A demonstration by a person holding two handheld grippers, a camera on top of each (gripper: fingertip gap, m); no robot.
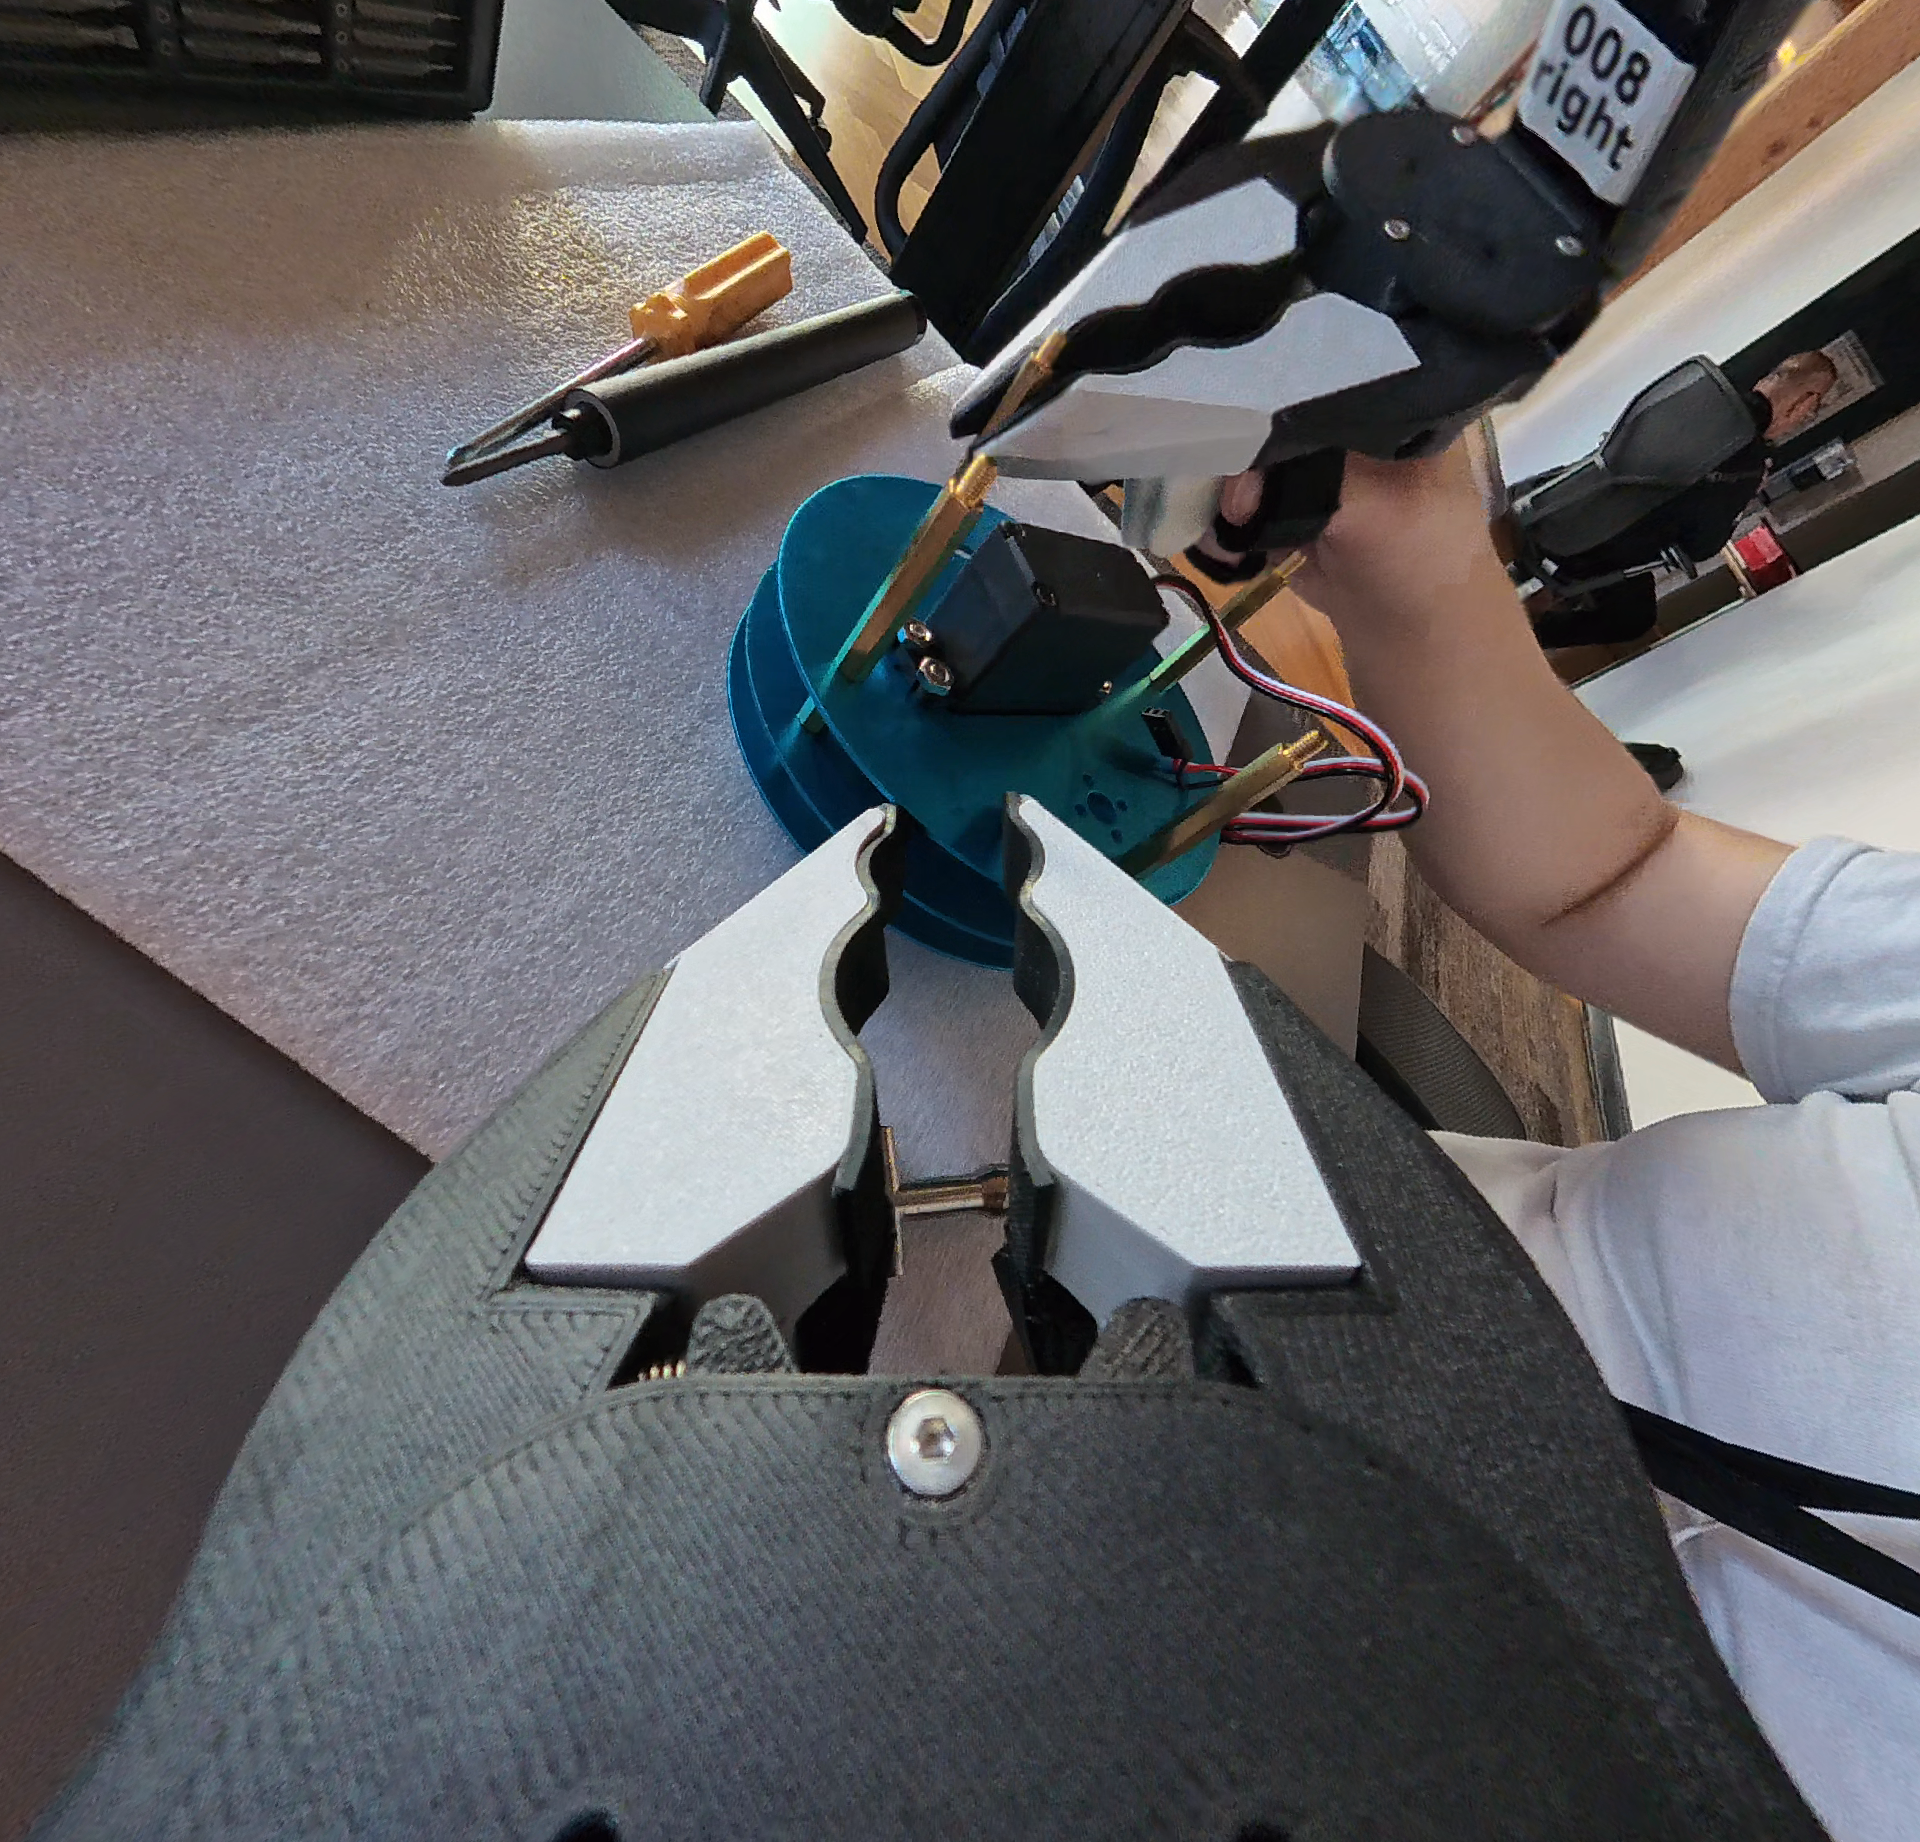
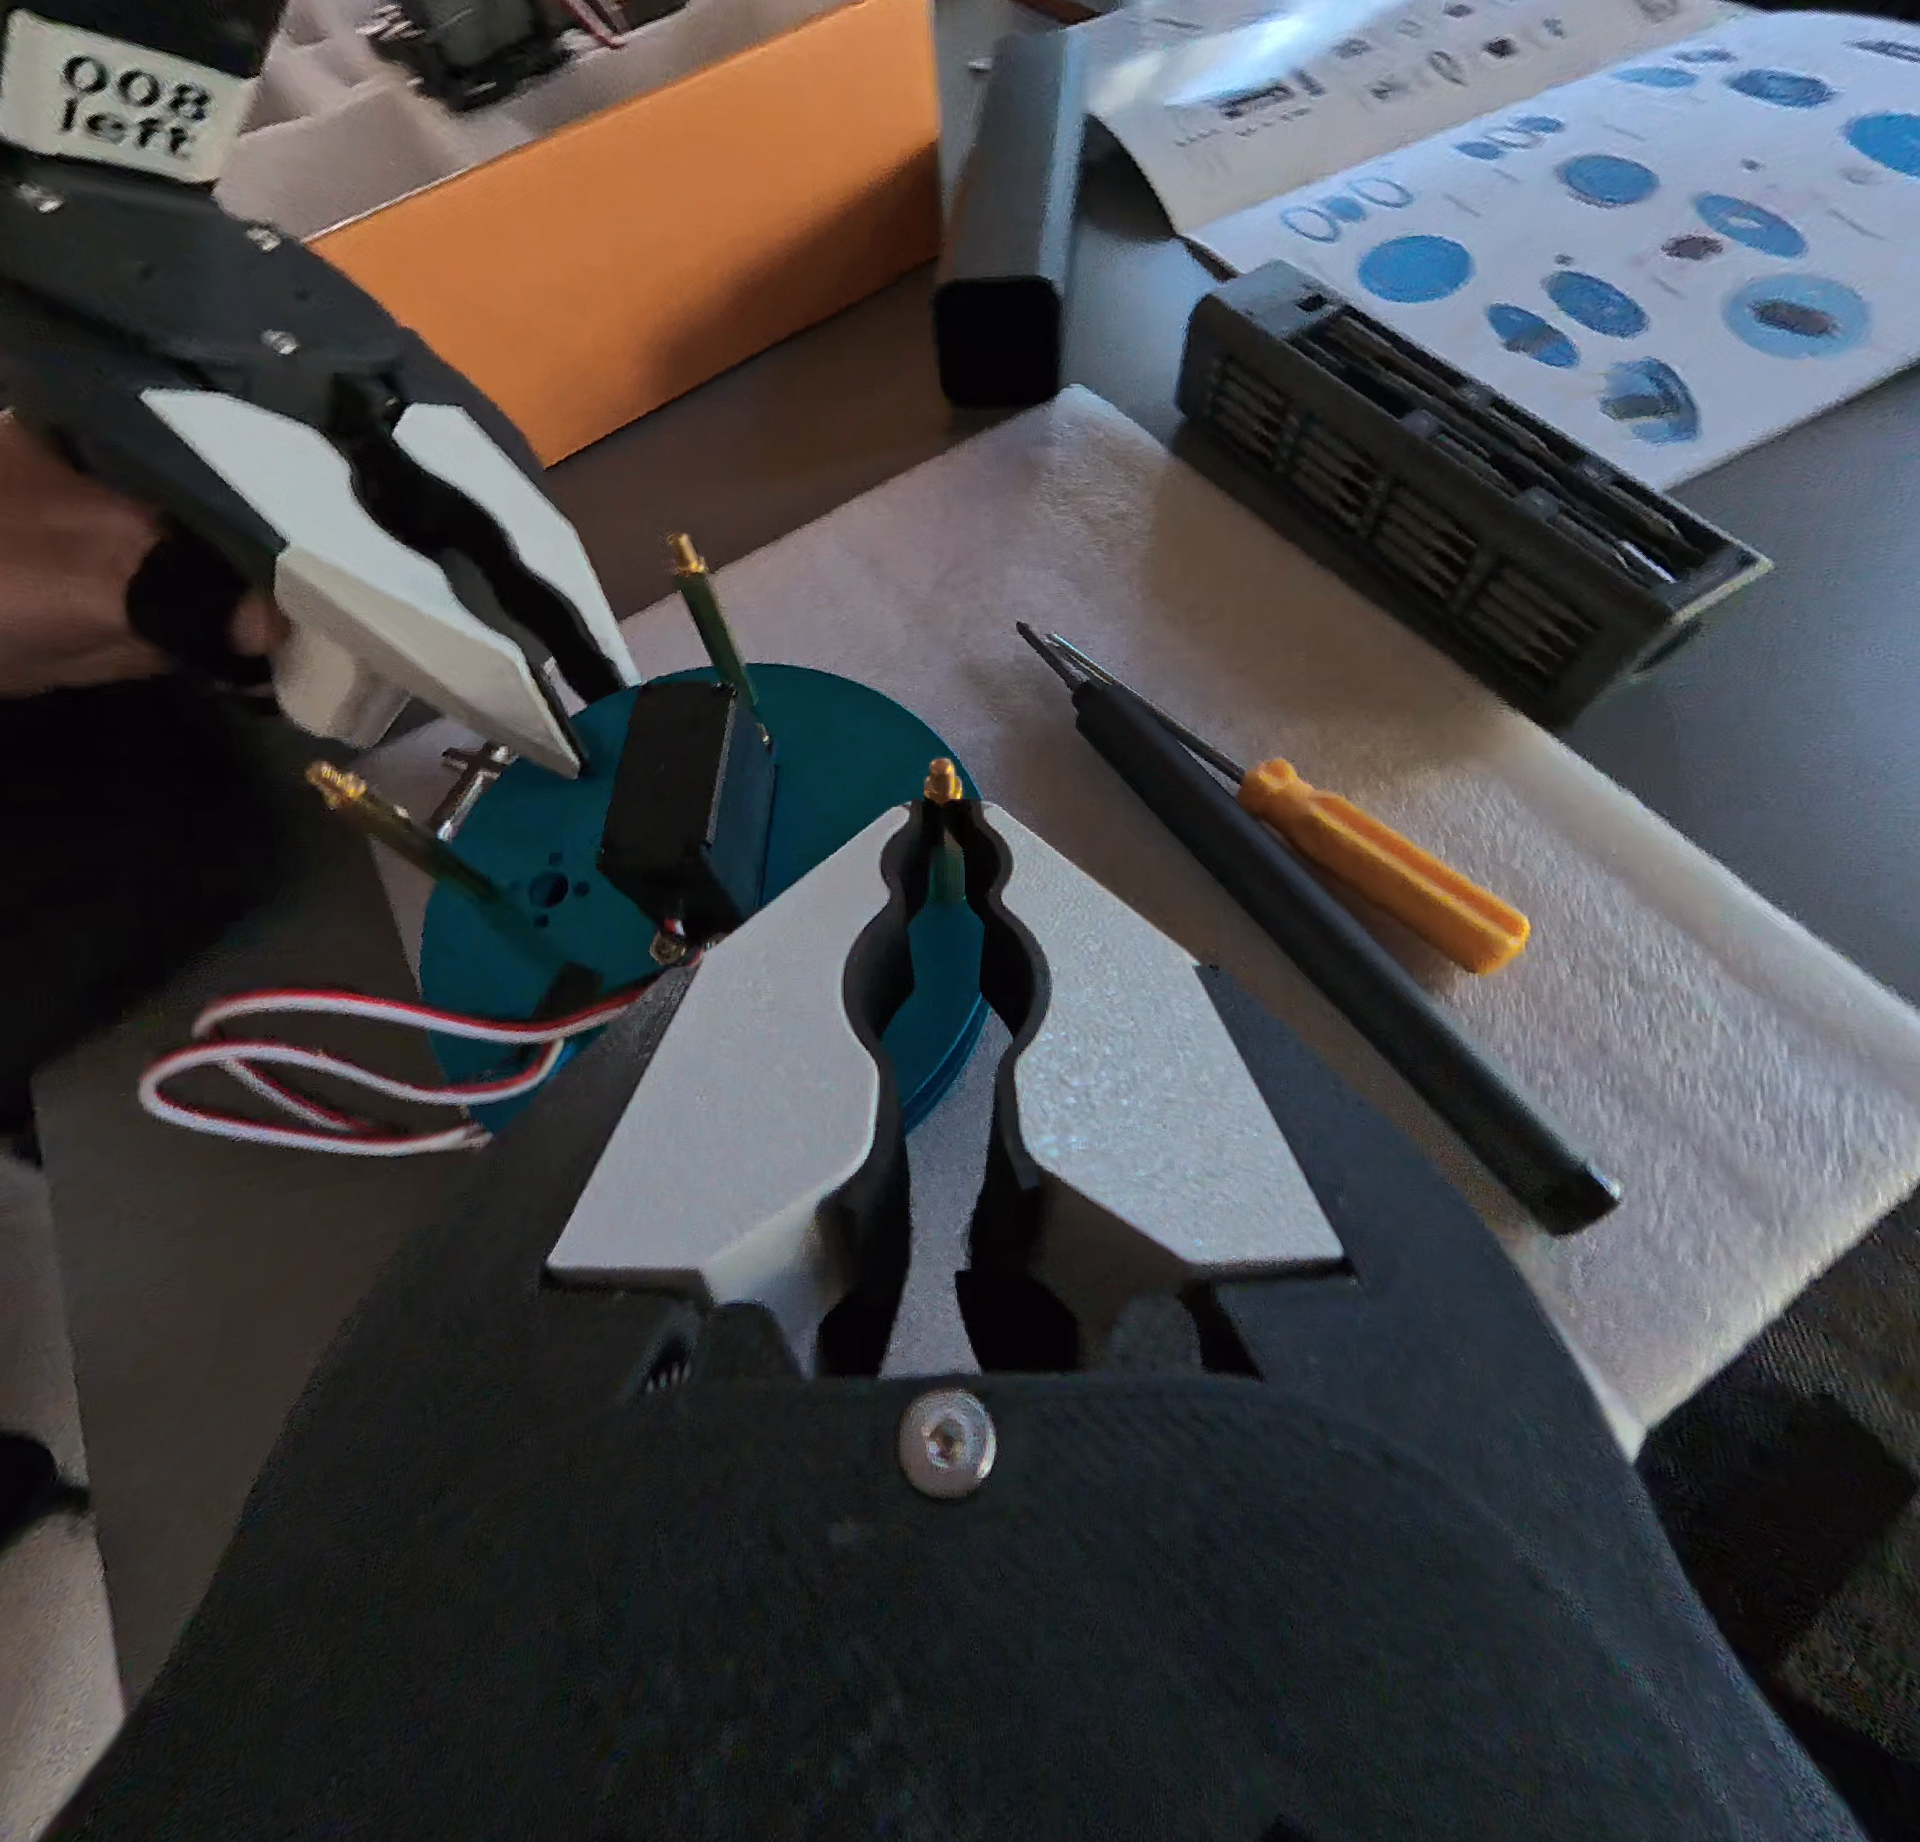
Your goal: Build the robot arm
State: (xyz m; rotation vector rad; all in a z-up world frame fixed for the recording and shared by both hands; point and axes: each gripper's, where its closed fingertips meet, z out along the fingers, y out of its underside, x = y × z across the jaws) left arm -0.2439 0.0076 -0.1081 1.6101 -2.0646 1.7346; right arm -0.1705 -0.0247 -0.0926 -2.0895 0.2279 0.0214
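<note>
Standoff under right gripper (image 2: 943, 805): we see one brass standoff (image 2: 941, 790) pinched right at the fingertips, jaws closed down to its width; its threaded tip pokes out just past the tips, and its long axis runs up and away from the blue disc base (image 2: 831, 753)

Same grip from the left wrist view: right gripper (image 1: 987, 421) comes in from above, closed on the upper end of the brass standoff (image 1: 914, 577), whose lower end meets the blue disc base (image 1: 1049, 753) beside the servo

Left gripper (image 1: 945, 826): we read its jaws as partly open with nothing between the tips; a small brass part (image 1: 951, 1192) sits deep in the throat between the fingers, and we cannot tell if it is gripped or just lying there

Left gripper position: tips hover just over the near edge of the base, close to it; in the right wrist view the left gripper (image 2: 577, 722) points down at the disc beside the servo (image 2: 686, 805); contact unclear

Which gripper is nearer: right has the standoff in hand, left is alongside the base

Base, look: teal-blue stacked metal discs, black servo (image 1: 1039, 629) bolted upright on top, red-white-black wires (image 2: 343, 1054) looping off the edge, other brass standoffs (image 1: 1236, 795) standing tilted about the rim

Surroundings: white foam mat (image 2: 1299, 649) under the base; black screwdriver (image 2: 1340, 961) and orange-handled screwdriver (image 2: 1382, 862) lying side by side well apart from the base; bit case (image 2: 1455, 504), orange box (image 2: 623, 244), printed sheet (image 2: 1558, 234) farther off
</note>
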